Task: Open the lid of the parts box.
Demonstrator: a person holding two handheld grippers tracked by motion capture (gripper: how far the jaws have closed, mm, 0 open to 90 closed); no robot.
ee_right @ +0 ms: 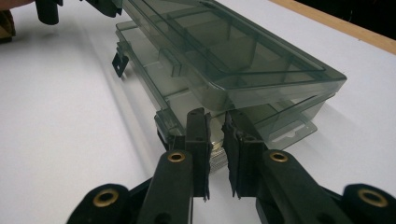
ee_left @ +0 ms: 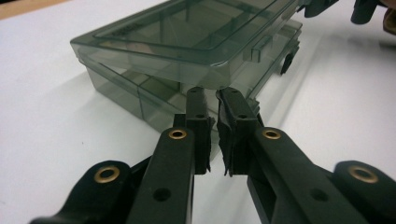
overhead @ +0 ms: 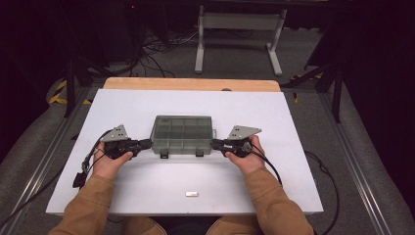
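**Well now, box lid ajar, tongs at both ends**

Dead centre on the white board: a smoky, see-through compartment box. Divided into small cells, with nothing to be seen in any of them. Hinged lid sitting a little proud of the base, not snapped down. Two dark latches hanging loose along the near edge.

Flanked on both ends. Left gripper nosing in at one short end, pads drawn almost together with a mere slit between, tips tucked right up under the lid's rim. Same story from the right gripper at the far end. Hard to say whether either is actually nipping plastic.

Plenty to go wrong from here, judging by the setup. Uneven lift from one end, and a light box likely to skid or twist on that smooth board. Slippery rim, narrow tips: easy to lose purchase and drop the lid. Also worth watching: the small white piece lying near the front edge.
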